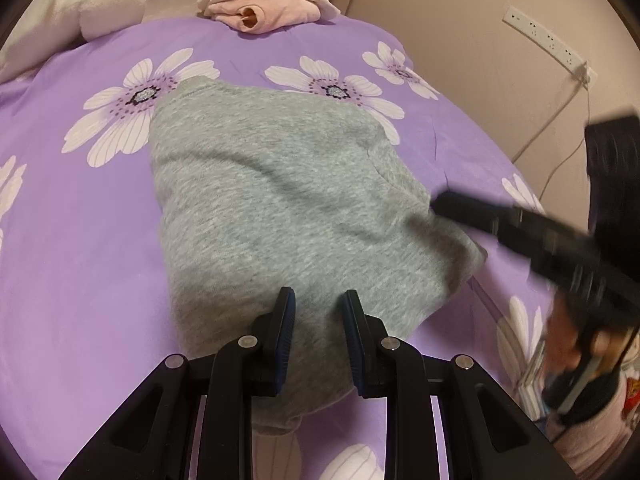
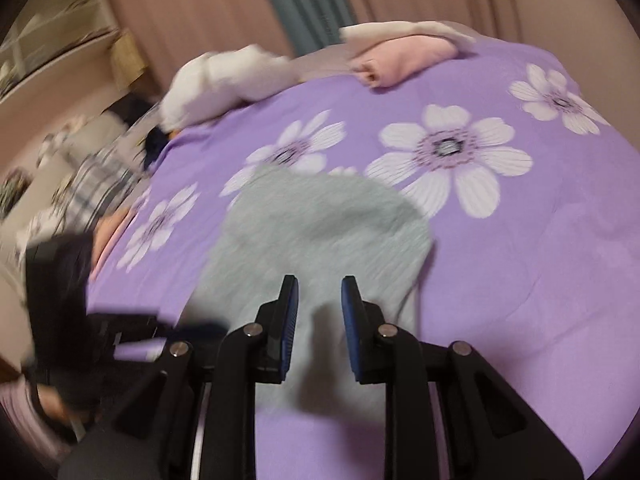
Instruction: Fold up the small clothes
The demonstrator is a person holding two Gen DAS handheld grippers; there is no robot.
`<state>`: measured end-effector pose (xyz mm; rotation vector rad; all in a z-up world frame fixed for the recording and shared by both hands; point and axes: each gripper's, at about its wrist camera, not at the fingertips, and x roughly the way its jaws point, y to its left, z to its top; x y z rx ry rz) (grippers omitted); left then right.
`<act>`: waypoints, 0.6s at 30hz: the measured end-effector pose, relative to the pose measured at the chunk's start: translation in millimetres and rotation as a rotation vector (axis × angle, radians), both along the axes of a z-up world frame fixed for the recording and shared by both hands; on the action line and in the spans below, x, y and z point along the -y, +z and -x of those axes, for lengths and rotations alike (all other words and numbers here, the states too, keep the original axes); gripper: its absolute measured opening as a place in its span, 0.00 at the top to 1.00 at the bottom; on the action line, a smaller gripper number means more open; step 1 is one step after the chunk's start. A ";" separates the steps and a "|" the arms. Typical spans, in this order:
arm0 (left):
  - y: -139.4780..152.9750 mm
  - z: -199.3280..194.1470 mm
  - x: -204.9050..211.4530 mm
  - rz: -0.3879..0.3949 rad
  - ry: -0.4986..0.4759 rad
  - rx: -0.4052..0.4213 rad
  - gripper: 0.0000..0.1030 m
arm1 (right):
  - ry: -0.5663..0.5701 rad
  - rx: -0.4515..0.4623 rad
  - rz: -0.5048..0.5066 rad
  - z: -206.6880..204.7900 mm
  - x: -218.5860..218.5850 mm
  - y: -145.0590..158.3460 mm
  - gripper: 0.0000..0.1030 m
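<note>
A small grey knit garment [image 1: 280, 208] lies folded on the purple flowered bed cover [image 1: 80, 260]. My left gripper [image 1: 318, 300] is open and empty, its jaws just above the garment's near edge. My right gripper [image 2: 320, 286] is open and empty above the same garment [image 2: 320, 224]. In the left wrist view the right gripper [image 1: 444, 202] comes in blurred from the right, its tip at the garment's right edge. In the right wrist view the left gripper [image 2: 192, 326] shows blurred at the lower left.
A folded pink garment [image 1: 268, 10] lies at the far edge of the bed, also in the right wrist view [image 2: 400, 60]. A white plush pillow [image 1: 80, 12] lies at the far left. A wall power strip [image 1: 548, 40] with a cord is at right. Furniture stands left of the bed [image 2: 48, 80].
</note>
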<state>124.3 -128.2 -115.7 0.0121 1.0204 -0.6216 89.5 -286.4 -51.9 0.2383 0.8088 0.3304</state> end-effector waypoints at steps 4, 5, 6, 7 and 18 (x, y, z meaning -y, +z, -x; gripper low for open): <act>-0.9 1.1 -2.2 0.011 -0.001 0.003 0.75 | 0.022 -0.080 0.032 4.5 -6.1 -35.4 0.81; -1.3 2.0 -2.3 0.013 -0.001 0.004 0.75 | 0.014 -0.089 0.025 3.8 -3.7 -43.5 0.83; -1.3 2.5 -2.8 0.012 0.001 0.007 0.75 | 0.010 -0.081 0.015 5.6 -2.7 -45.1 0.84; -0.2 4.1 -2.6 0.008 0.005 0.013 0.75 | 0.006 -0.073 0.006 7.3 -2.3 -44.6 0.84; 38.4 -33.4 -13.2 0.028 0.086 0.098 0.75 | -0.029 -0.034 -0.108 18.8 3.9 -41.5 0.77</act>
